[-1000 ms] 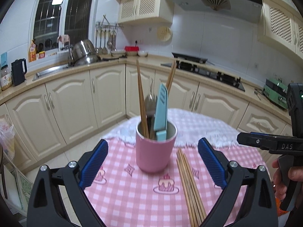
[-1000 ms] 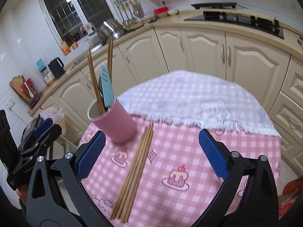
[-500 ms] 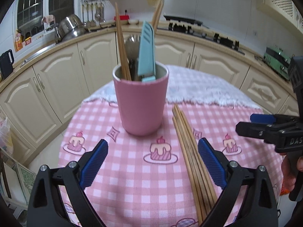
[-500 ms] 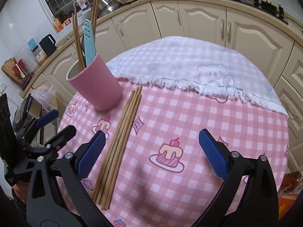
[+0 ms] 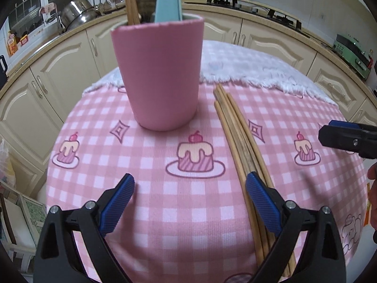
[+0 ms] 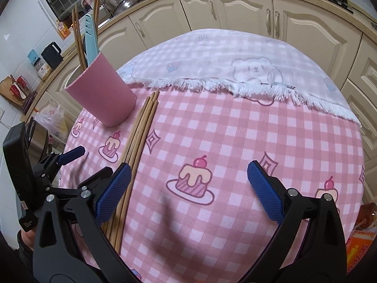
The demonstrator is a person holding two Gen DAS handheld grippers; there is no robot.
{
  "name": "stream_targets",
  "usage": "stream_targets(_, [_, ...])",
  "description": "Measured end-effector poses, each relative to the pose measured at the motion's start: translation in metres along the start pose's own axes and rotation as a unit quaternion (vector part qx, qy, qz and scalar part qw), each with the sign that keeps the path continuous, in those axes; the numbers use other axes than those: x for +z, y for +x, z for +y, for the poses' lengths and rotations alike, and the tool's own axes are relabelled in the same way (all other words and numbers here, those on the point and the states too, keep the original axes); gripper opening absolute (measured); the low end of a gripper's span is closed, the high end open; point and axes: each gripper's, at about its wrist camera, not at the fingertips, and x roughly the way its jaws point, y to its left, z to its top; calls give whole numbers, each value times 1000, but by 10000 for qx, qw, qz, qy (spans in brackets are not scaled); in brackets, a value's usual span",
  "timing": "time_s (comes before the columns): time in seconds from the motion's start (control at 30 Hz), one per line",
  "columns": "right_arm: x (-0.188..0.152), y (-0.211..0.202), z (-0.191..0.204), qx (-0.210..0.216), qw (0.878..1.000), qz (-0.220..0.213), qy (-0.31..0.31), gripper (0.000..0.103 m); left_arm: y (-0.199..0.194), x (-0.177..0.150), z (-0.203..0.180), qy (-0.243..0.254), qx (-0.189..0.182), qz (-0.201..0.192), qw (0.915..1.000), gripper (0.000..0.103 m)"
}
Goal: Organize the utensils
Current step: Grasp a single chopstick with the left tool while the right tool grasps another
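Both tools, the left tool (image 5: 189,192) and right tool (image 6: 188,181), have been lowered nearer the counter (image 6: 235,127) with jaws spread and empty. The loose chopsticks (image 5: 238,141) lie right of the cup (image 5: 160,75), so pickup is judged next.

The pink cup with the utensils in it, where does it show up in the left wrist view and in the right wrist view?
Left wrist view: pink cup upper centre, left of the loose chopsticks.
Right wrist view: pink cup upper left, again left of the chopsticks.
Shared landmark: the white fringe behind both.
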Motion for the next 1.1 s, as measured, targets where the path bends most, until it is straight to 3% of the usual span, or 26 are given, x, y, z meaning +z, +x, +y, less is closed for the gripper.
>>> stream_targets(0.5, [-7, 14, 11, -136, 9994, 199, -237, 97, 12, 12, -9, 169, 261, 1, 9995, 95])
stream_targets(0.6, [-8, 17, 15, -222, 9988, 240, -360, 97, 19, 13, -13, 359, 507, 20, 9981, 95])
stream_targets(0.77, [-11, 23, 23, -380, 9973, 293, -552, 97, 17, 14, -1, 139, 225, 76, 9996, 95])
stream_targets(1.1, [-10, 48, 53, -779, 9901, 414, -1088, 97, 7, 3, 22, 126, 153, 6, 9998, 95])
